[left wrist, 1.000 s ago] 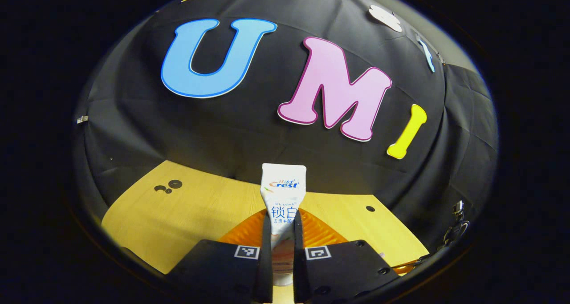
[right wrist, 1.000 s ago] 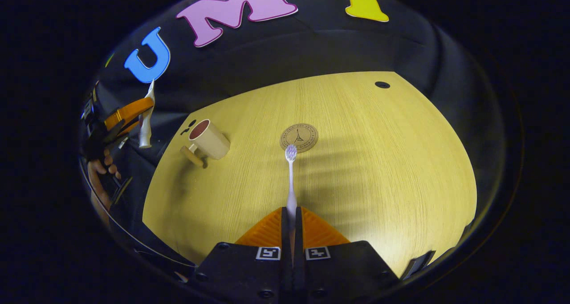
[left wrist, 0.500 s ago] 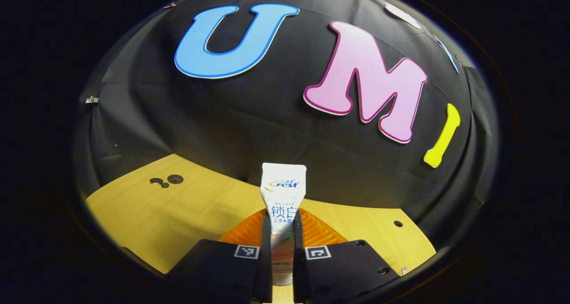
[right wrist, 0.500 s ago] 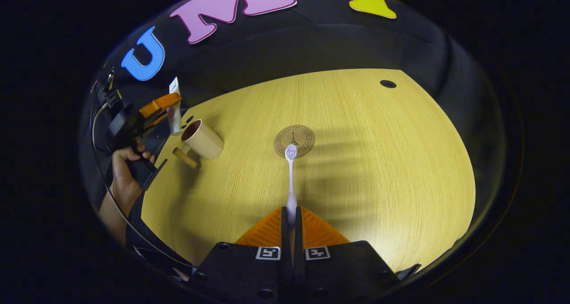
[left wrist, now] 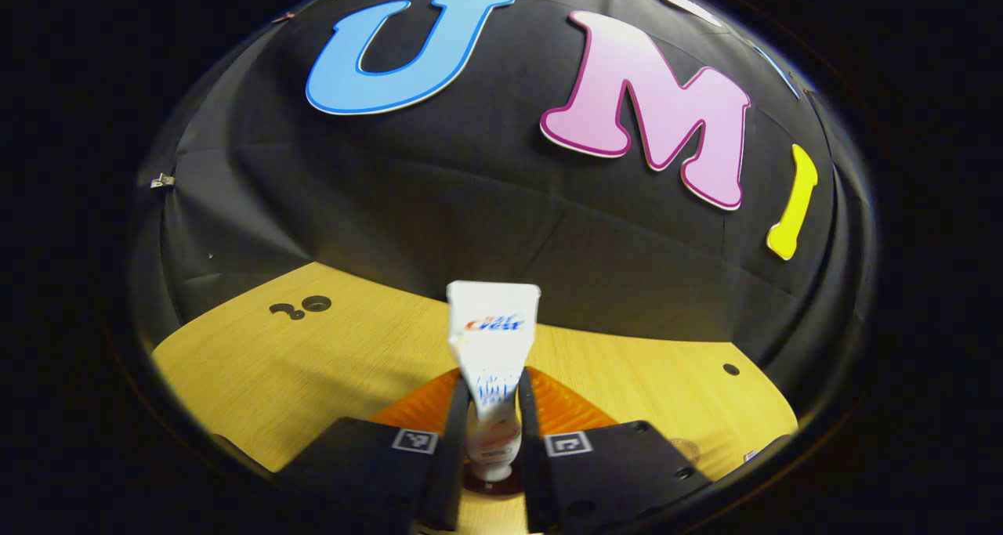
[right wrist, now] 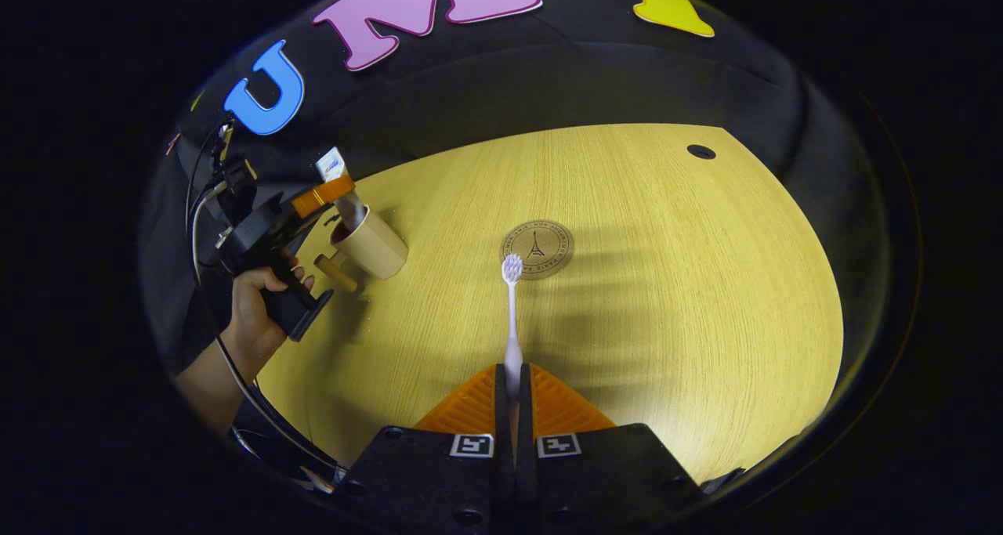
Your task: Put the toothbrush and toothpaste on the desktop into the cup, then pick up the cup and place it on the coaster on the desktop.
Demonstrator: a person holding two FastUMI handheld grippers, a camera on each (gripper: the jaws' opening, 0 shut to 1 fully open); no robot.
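The left gripper (left wrist: pixel 492 433) has its fingers parted a little around the toothpaste (left wrist: pixel 492 347), which stands upright between them, cap down and blurred. Whether both fingers press on it, I cannot tell. In the right gripper view, at nine o'clock, a hand (right wrist: pixel 255 308) holds that gripper over the beige cup (right wrist: pixel 374 245), the tube's lower end inside the rim. The right gripper (right wrist: pixel 514 410) is clamped on the white toothbrush (right wrist: pixel 512 316), bristles toward twelve o'clock, just short of the round coaster (right wrist: pixel 537 248) on the wooden desktop (right wrist: pixel 689 300).

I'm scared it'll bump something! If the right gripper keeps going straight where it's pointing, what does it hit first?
Probably the desktop near the coaster: the right gripper points its toothbrush there. Depth is unclear.
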